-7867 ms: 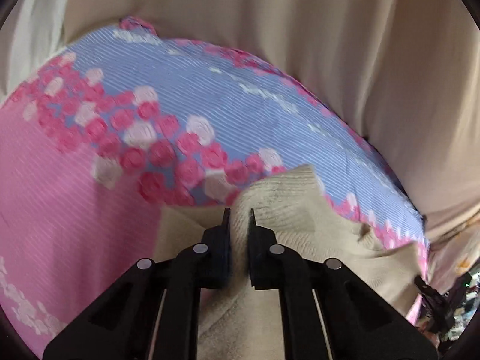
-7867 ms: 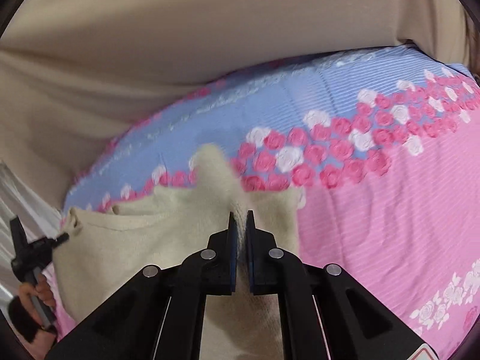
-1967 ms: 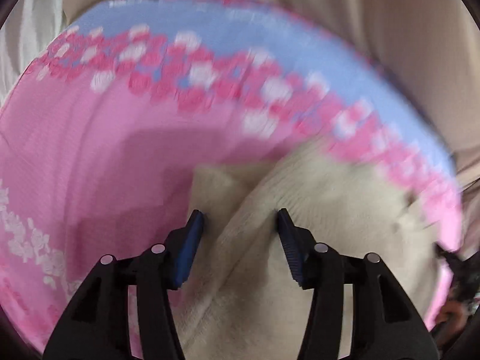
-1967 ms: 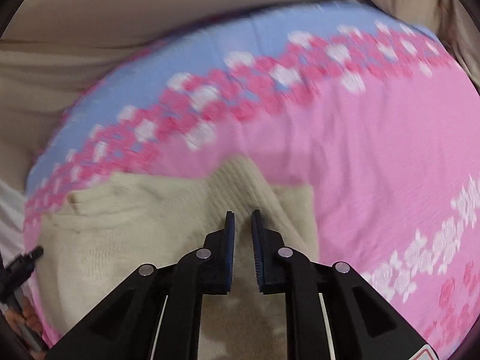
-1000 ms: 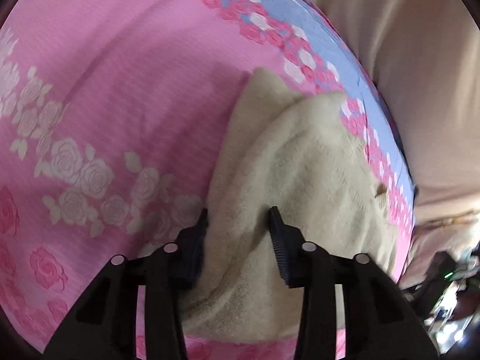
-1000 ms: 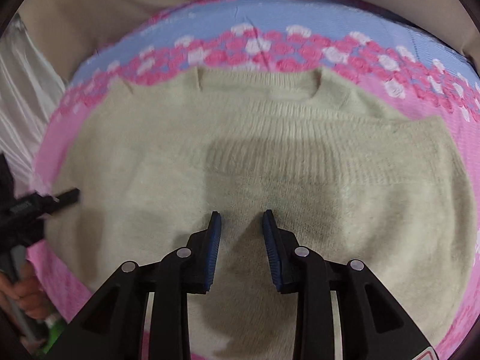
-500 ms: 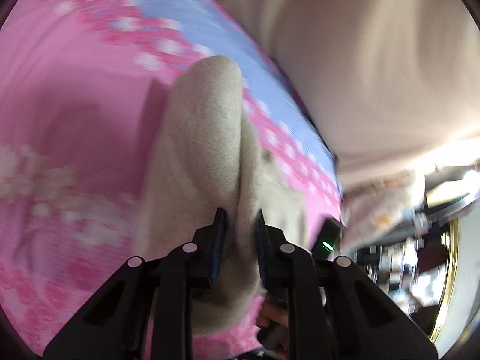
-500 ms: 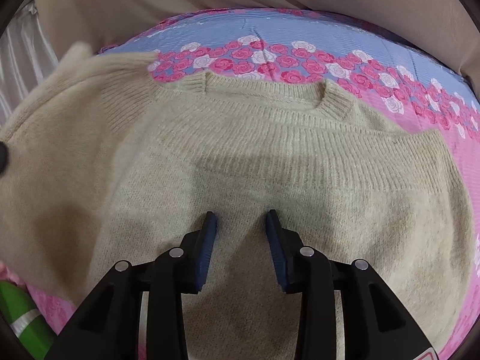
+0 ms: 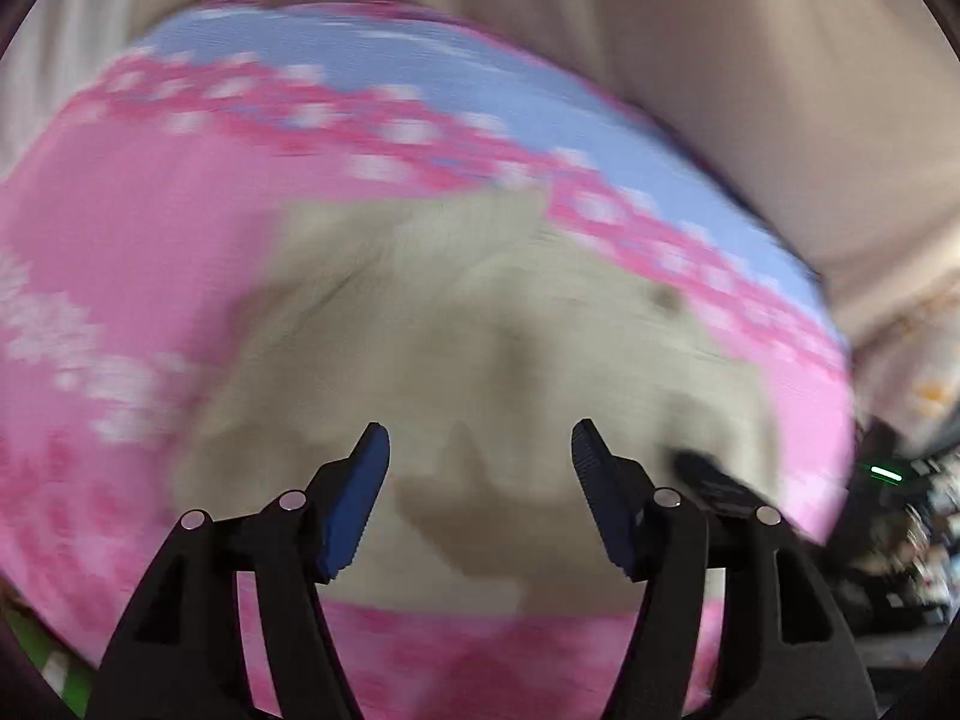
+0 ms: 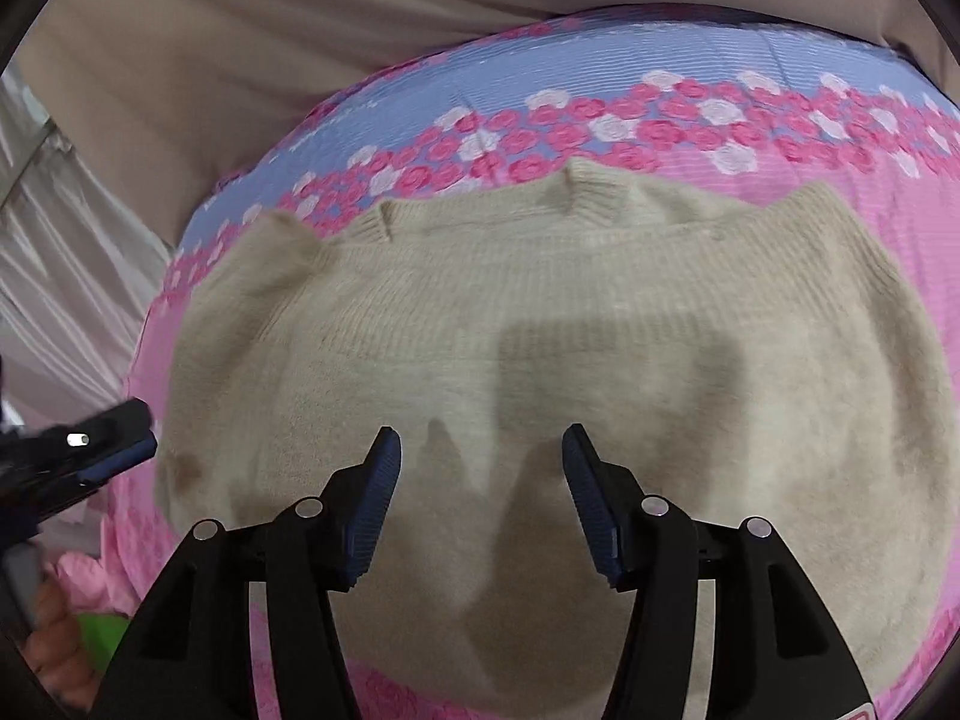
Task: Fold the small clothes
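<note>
A small beige knit sweater lies folded on a pink and blue floral bedsheet, its ribbed neck at the far edge. My right gripper is open and empty above the sweater's near part. My left gripper is open and empty over the same sweater in a blurred left wrist view. The left gripper also shows at the left edge of the right wrist view, beside the sweater. The right gripper's tip shows in the left wrist view.
Beige fabric rises behind the bed. White curtain folds hang at the left. A green object sits near the hand at the lower left. Clutter lies past the bed's right edge.
My left gripper let go of the sweater's side, which now lies folded over, and opened wide. My right gripper opened wider and stayed above the sweater.
</note>
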Action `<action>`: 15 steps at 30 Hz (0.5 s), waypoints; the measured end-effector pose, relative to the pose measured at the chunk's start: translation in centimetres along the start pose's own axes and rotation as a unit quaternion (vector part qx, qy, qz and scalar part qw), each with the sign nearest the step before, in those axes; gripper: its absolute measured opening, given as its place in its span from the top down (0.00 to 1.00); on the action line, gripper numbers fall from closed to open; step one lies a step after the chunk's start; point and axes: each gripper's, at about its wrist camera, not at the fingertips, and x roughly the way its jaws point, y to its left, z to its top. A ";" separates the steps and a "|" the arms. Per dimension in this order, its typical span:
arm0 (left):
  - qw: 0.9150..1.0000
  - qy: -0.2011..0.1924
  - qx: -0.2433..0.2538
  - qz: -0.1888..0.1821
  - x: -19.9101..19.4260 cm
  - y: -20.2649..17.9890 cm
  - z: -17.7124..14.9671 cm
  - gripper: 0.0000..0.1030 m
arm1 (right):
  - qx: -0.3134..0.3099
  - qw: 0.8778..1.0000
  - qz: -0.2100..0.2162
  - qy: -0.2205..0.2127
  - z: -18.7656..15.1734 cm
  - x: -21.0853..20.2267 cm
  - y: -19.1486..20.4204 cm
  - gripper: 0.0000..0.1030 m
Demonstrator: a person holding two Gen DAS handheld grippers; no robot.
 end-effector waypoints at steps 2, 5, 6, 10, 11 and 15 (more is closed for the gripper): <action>0.999 0.001 -0.028 0.032 1.0 3.0 0.6 0.40 | 0.008 1.000 0.000 -0.001 -0.1 -0.7 -0.4 0.46; 0.997 0.006 -0.072 0.032 3.1 6.5 1.2 0.38 | 0.011 1.000 -0.007 0.006 -0.2 -0.9 -0.5 0.46; 0.996 0.006 -0.081 0.030 3.7 7.3 1.4 0.38 | 0.014 1.000 -0.008 0.009 -0.3 -0.9 -0.5 0.46; 0.995 0.011 -0.101 0.013 6.1 9.9 2.0 0.30 | 0.012 1.000 -0.014 0.016 -0.5 -1.1 0.1 0.46; 0.995 0.001 -0.103 0.002 5.9 10.3 2.0 0.29 | 0.008 1.000 -0.018 0.018 -0.5 -1.0 0.3 0.46; 0.996 0.012 -0.074 -0.056 6.4 9.9 3.0 0.73 | 0.008 0.999 -0.026 0.022 -0.6 -0.9 0.5 0.46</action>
